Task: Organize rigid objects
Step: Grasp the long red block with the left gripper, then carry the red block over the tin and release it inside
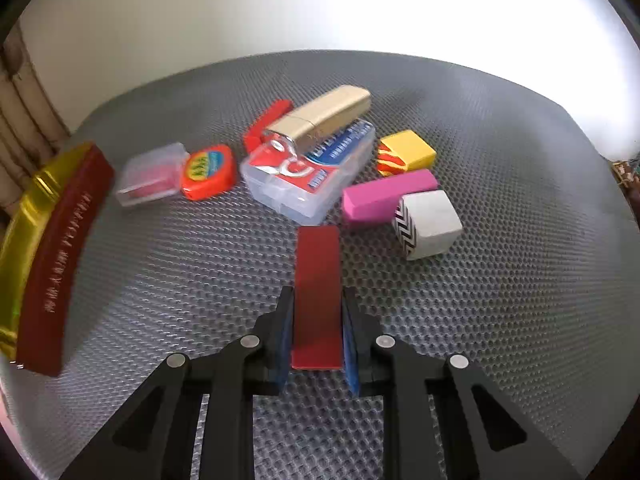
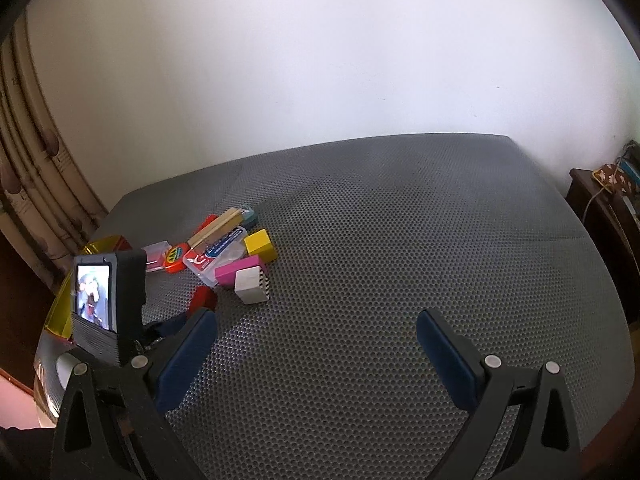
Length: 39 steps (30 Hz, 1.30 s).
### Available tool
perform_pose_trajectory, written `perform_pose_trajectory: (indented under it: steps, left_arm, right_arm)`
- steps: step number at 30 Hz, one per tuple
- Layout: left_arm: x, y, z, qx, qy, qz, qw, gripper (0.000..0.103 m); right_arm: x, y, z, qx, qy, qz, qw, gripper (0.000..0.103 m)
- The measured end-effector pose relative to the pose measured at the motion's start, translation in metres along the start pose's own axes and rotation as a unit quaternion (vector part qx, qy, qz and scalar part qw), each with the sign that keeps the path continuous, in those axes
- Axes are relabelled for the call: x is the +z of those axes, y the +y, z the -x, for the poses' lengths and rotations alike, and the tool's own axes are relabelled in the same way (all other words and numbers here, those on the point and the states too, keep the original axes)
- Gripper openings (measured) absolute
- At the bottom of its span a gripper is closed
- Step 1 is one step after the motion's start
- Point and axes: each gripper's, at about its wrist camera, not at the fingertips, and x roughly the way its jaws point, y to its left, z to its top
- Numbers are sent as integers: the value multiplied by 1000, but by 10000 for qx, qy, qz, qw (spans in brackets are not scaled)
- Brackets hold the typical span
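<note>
My left gripper (image 1: 317,300) is shut on a flat dark red block (image 1: 317,272), held above the grey mat. Ahead lies a pile: a gold case (image 1: 324,118) on a clear plastic box (image 1: 308,172), a pink block (image 1: 384,196), a white block with a zigzag end (image 1: 430,222), a yellow block (image 1: 406,152), an orange tape measure (image 1: 208,172) and a small clear case (image 1: 154,174). My right gripper (image 2: 316,340) is open and empty over the mat, right of the left gripper's body (image 2: 108,300). The pile also shows in the right wrist view (image 2: 224,256).
A gold and dark red box (image 1: 52,252) stands open at the left edge of the mat (image 1: 500,320). A white wall is behind. Curtains (image 2: 28,184) hang at the left. A dark wooden side table (image 2: 604,216) is at the right.
</note>
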Motion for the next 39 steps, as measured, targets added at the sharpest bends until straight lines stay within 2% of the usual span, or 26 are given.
perform_pose_trajectory:
  steps: [9,17,18,23,39]
  left_arm:
    - [4,15,29,7,-279,187,9994,19]
    - [20,41,68,372,-524,400,9971,19]
    - [26,45,58,427,-570,402,9966,19]
    - [33,66,67,601,-705,488,9945,19]
    - [31,107,65,966,-632,779,9903,19]
  right_arm:
    - [-1,3,0,-64,-38,46,10000,102]
    - [-5,12,5,-38,-61,183,9998,102]
    - [-5,12,6,-32,-63,187,9998,102]
    - [-6,15,4,2,-24,217,9998,102]
    - [-10,21,4,39,27,296,9996,102]
